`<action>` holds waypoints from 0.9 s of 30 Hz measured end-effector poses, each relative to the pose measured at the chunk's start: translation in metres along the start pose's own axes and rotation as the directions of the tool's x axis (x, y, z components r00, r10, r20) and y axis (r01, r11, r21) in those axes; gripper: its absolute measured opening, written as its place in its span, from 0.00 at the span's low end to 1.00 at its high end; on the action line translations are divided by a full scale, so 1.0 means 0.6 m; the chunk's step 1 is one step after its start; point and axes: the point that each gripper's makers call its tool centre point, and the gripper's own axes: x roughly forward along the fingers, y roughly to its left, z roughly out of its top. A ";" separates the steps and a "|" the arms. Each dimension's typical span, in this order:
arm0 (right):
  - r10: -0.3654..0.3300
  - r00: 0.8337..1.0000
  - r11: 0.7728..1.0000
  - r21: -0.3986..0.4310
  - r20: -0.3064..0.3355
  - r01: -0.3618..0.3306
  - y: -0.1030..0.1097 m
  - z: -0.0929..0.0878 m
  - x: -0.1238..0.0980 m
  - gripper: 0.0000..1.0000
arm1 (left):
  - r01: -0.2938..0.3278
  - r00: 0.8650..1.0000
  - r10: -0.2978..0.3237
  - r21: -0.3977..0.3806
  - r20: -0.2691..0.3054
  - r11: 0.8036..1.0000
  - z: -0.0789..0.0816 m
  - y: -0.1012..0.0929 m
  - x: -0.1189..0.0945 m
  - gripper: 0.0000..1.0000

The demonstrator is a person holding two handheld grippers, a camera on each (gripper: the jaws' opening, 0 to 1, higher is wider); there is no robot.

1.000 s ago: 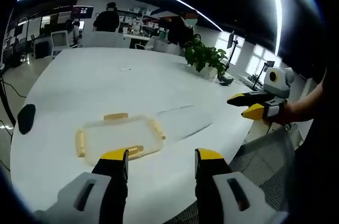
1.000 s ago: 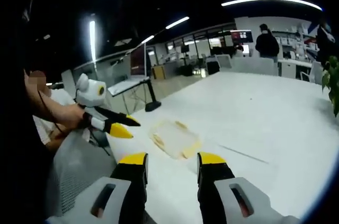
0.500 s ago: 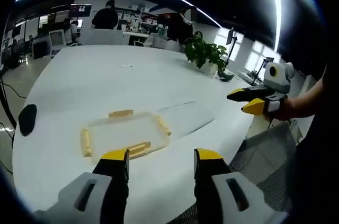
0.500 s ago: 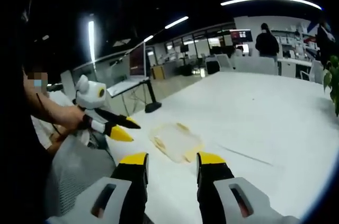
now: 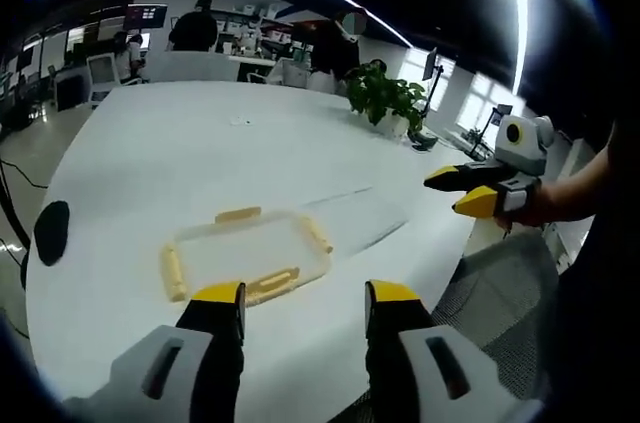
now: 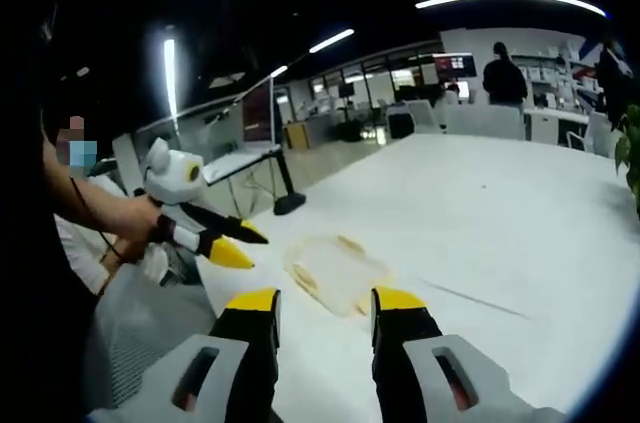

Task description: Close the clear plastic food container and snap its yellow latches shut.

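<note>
In the left gripper view we see a black oval object [image 5: 50, 232] at the far left edge of the white tabletop [image 5: 200, 153]. To its right lies the clear plastic food container [image 5: 245, 253], flat on the tabletop with its lid on, yellow latches [image 5: 174, 272] along its four sides. Our left gripper [image 5: 304, 295] hangs just above the near edge of the tabletop, its fingers [image 5: 218, 295] spread and holding nothing, the container just beyond the left fingertip. Farther right a potted plant [image 5: 388, 103] stands at the far side of the tabletop, and our right gripper [image 5: 466, 189] hovers off the right edge, held in a hand [image 5: 548, 205].

In the right gripper view the left gripper [image 6: 242, 243] enters from the left, with the container [image 6: 335, 268] to its right on the tabletop [image 6: 480, 193]. The right gripper [image 6: 325, 299] has its fingers [image 6: 253, 300] spread, empty, short of the container.
</note>
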 end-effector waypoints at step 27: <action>-0.049 0.998 0.999 0.015 -0.024 0.050 -0.012 0.003 0.039 0.34 | 0.054 0.997 -0.052 0.029 -0.059 0.998 -0.001 0.040 0.005 0.45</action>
